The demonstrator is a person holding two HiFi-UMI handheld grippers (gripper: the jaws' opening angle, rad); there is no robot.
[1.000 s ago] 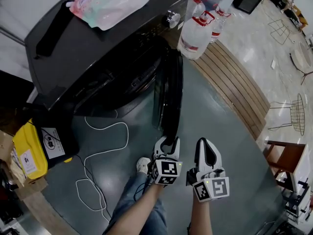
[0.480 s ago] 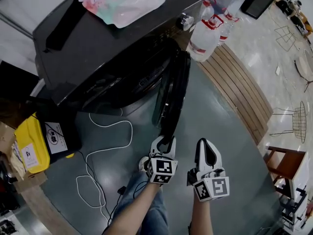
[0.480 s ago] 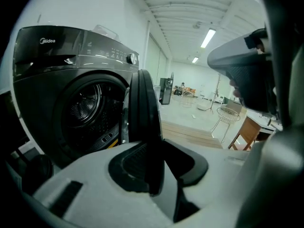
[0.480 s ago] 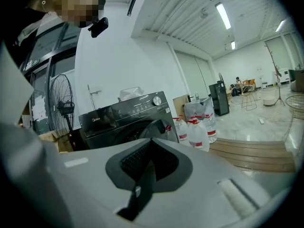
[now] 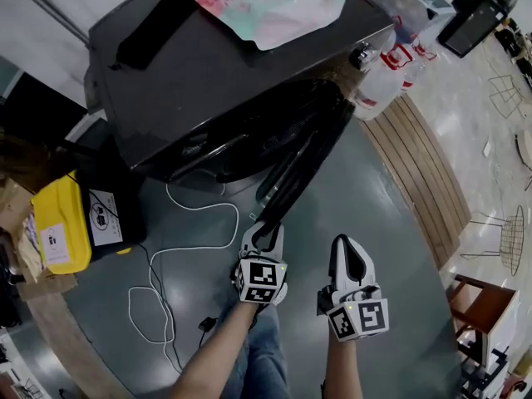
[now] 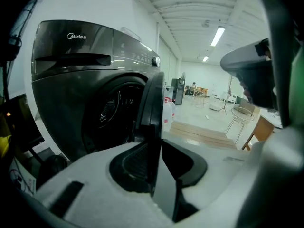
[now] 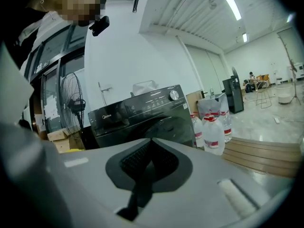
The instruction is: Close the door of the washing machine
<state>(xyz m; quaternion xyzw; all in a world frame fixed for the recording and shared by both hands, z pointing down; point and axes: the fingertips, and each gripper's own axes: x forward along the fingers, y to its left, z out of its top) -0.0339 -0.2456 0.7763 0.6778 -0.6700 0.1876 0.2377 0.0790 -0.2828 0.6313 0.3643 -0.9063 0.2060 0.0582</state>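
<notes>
Door [image 5: 303, 160] of washer [image 5: 208, 65], half open, has free edge betw. L claw [image 5: 264, 228] jaws, which just closed onto it; R claw [image 5: 347, 252] shut, empty, just beside.

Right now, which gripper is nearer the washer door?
Left. The left gripper is at the edge of the door; its fingers have just been closing with that edge between them; the right gripper is beside it, off the door.
</notes>
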